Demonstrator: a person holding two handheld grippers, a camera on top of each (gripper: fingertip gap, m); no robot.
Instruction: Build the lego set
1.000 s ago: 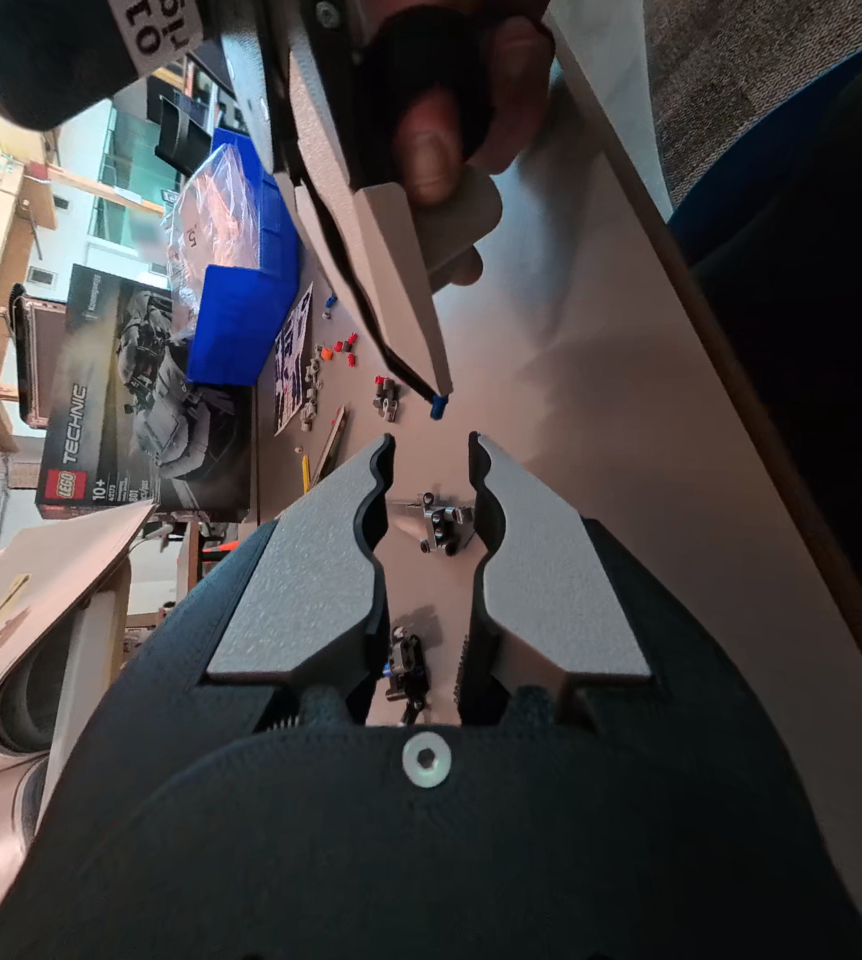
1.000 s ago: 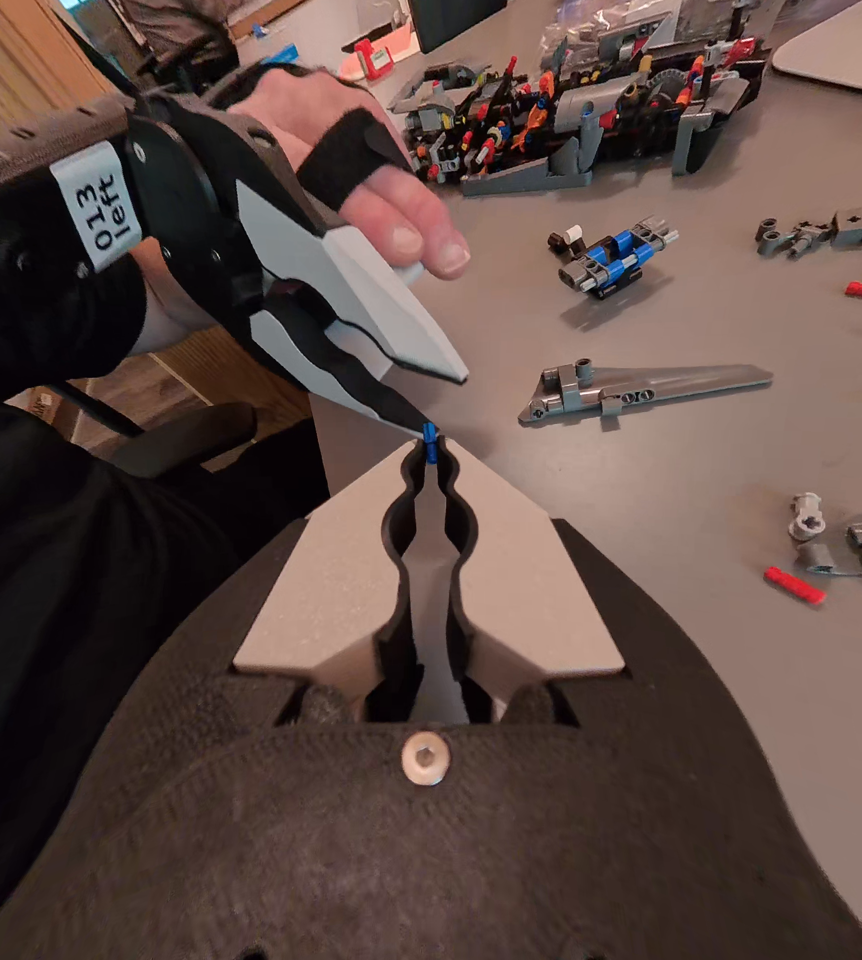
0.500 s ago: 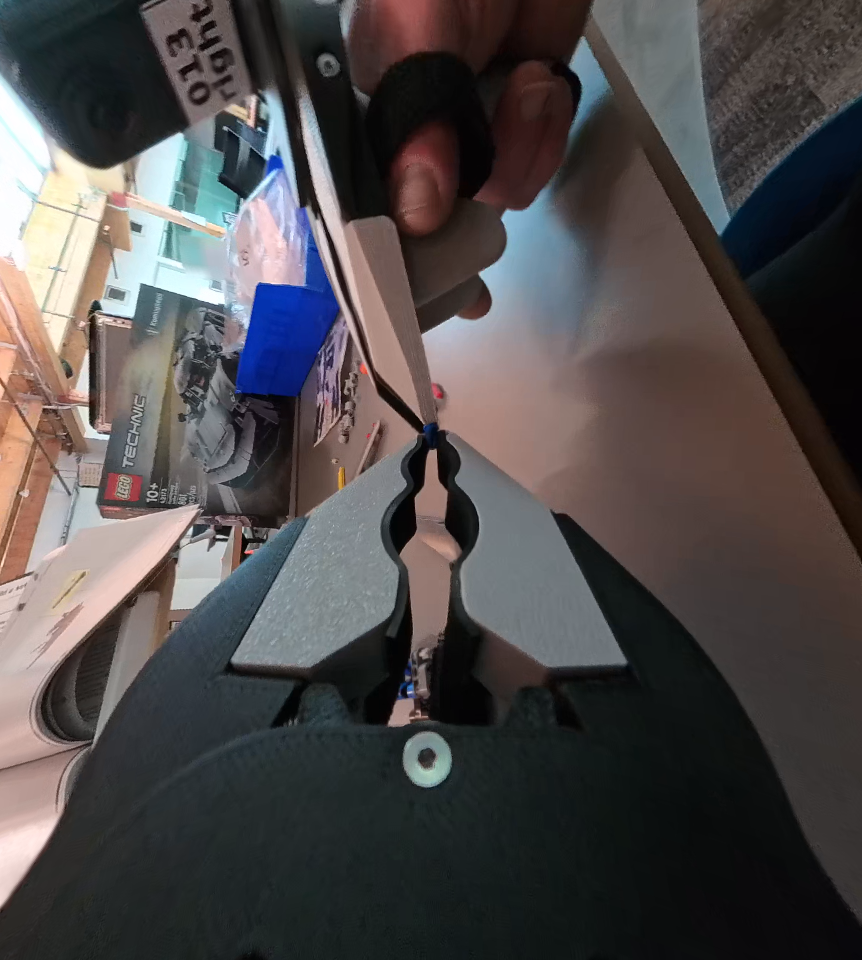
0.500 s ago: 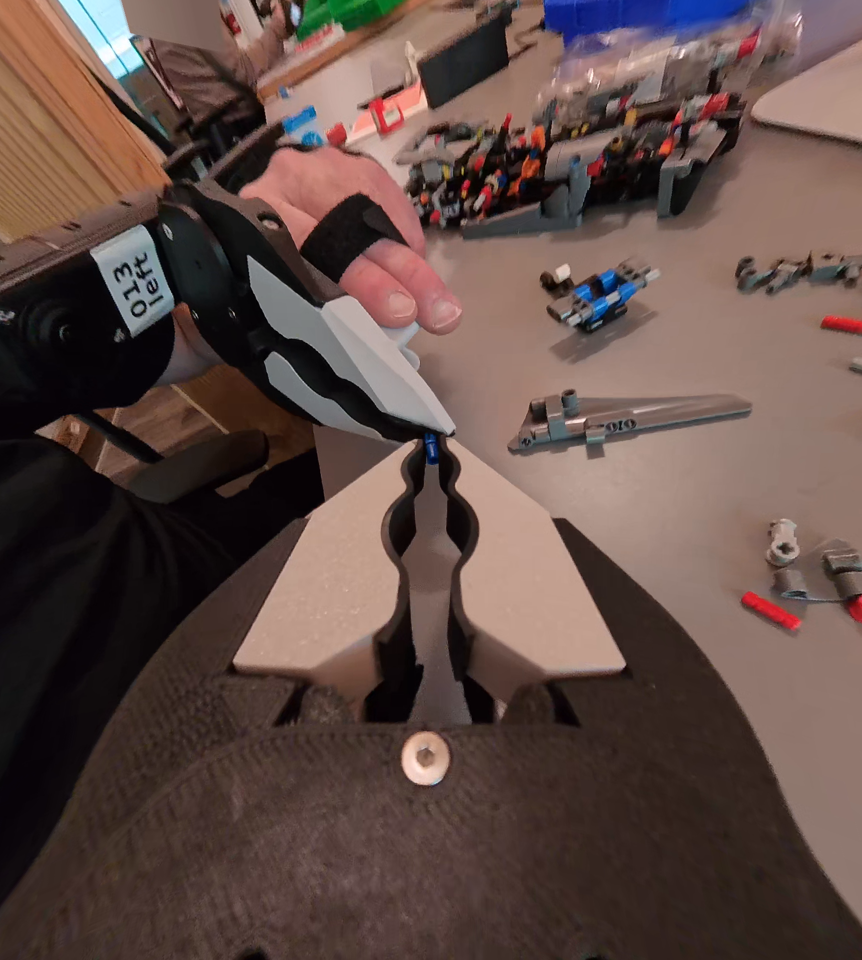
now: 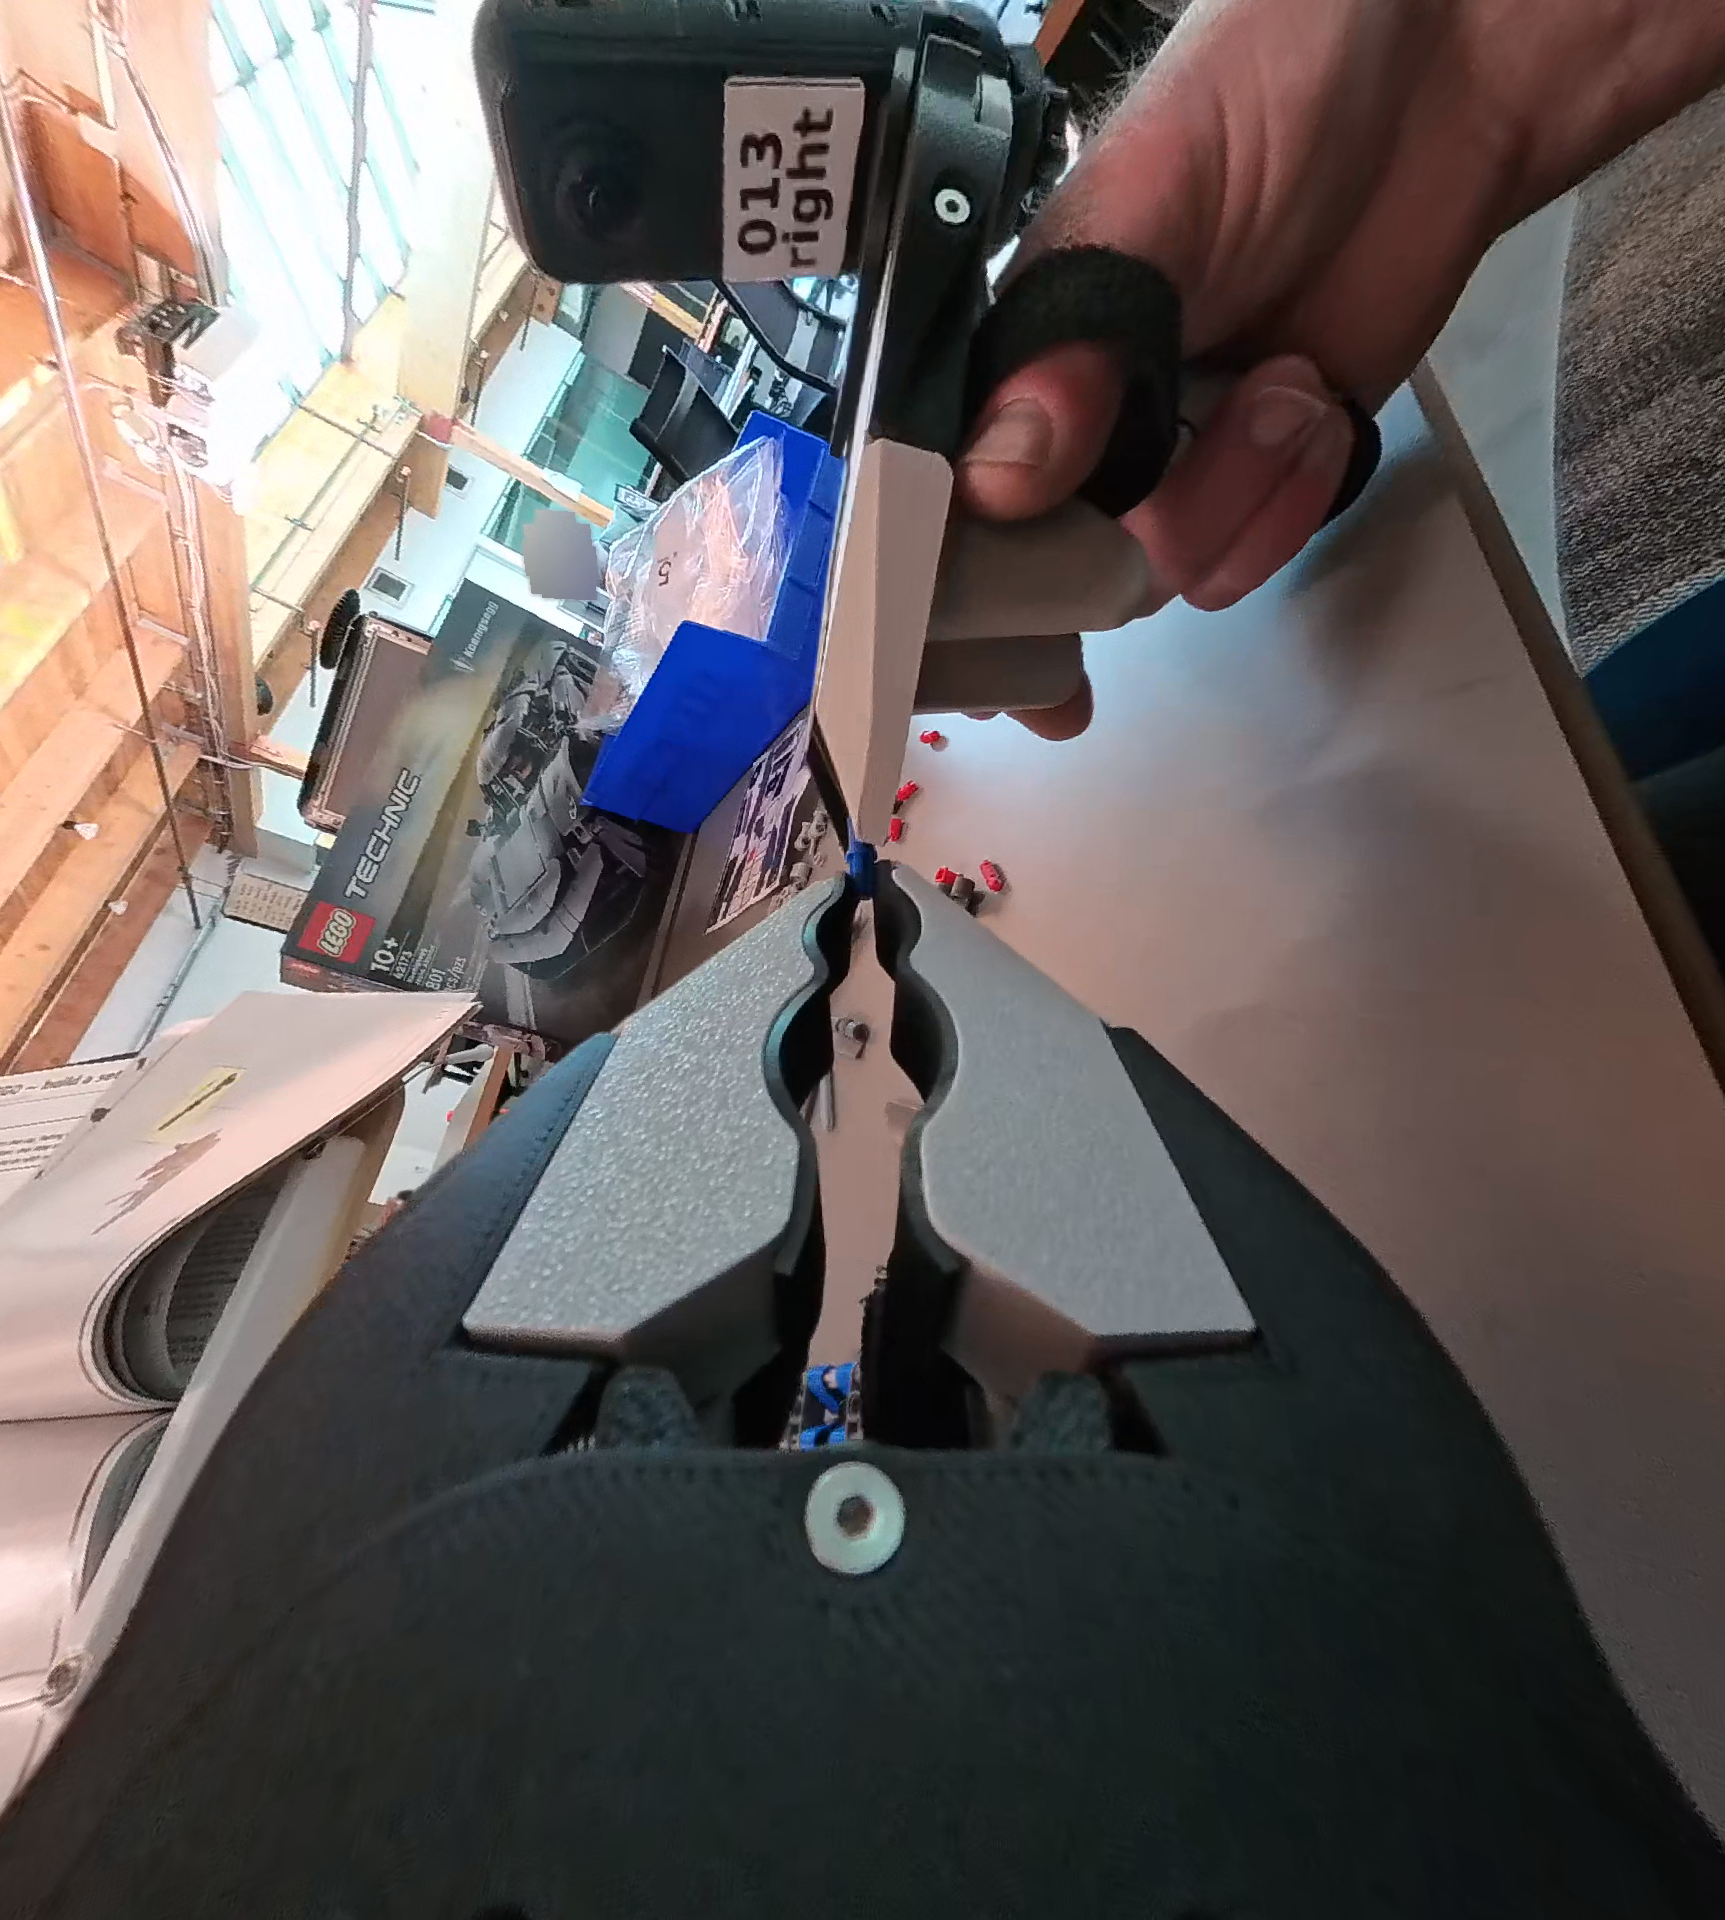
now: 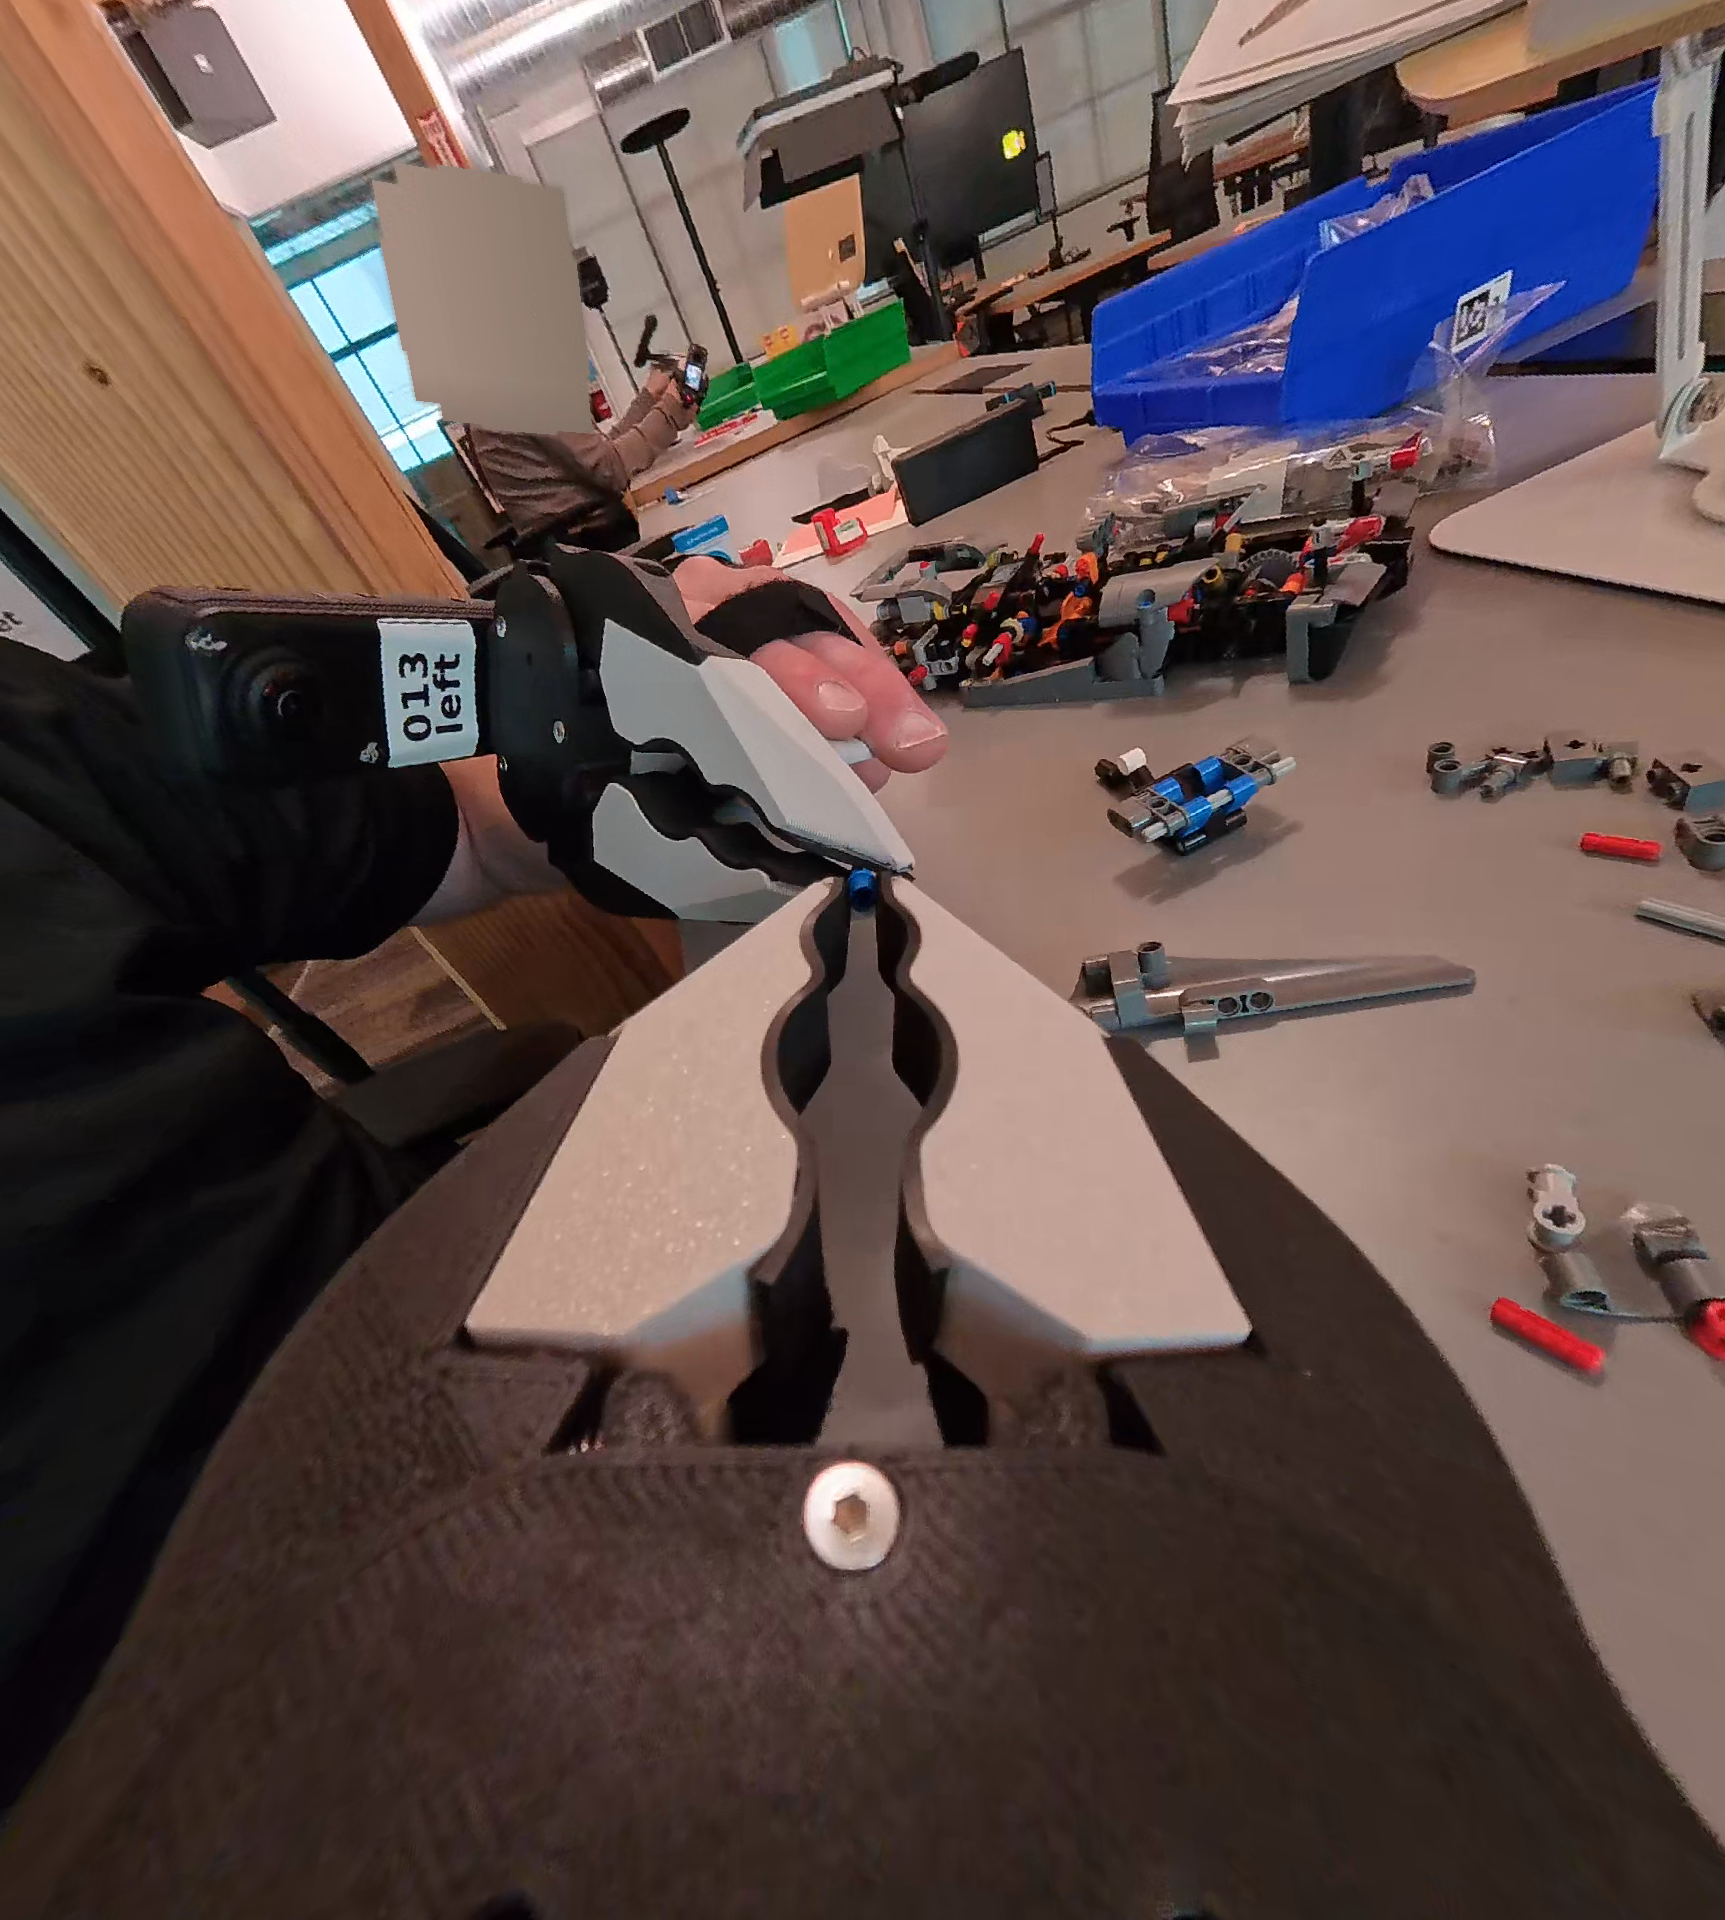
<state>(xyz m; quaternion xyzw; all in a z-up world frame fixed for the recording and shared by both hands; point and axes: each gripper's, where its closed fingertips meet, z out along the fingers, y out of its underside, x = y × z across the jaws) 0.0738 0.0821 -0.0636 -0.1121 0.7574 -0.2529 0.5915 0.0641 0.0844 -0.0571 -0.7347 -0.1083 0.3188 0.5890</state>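
Note:
A small blue pin [image 6: 860, 889] is pinched at the tips of my right gripper [image 6: 863, 902], which is shut on it. My left gripper [image 5: 865, 891] is also shut on the same blue pin [image 5: 860, 865], meeting the right gripper tip to tip above the grey table's near edge. In the right wrist view the left gripper [image 6: 884, 862] comes in from the left, held by a hand. In the left wrist view the right gripper [image 5: 863, 821] points down from above. A partly built car chassis [image 6: 1149, 613] stands farther back on the table.
On the table [image 6: 1357, 1143] lie a blue-and-grey subassembly [image 6: 1196, 795], a long grey panel piece [image 6: 1273, 997], red pins [image 6: 1549, 1335] and grey connectors [image 6: 1564, 769]. Blue bins [image 6: 1357, 301] and a white stand base [image 6: 1616, 520] sit behind. The set's box [image 5: 484, 821] and an instruction book [image 5: 110, 1195] show in the left view. Left and right tips are no more than a few centimetres apart. The blue-and-grey subassembly [image 6: 1196, 795] is about equally far from each gripper, around 15 cm.
My left gripper went from open to shut on the blue pin that the right gripper holds. Both grippers have since tilted and risen together.

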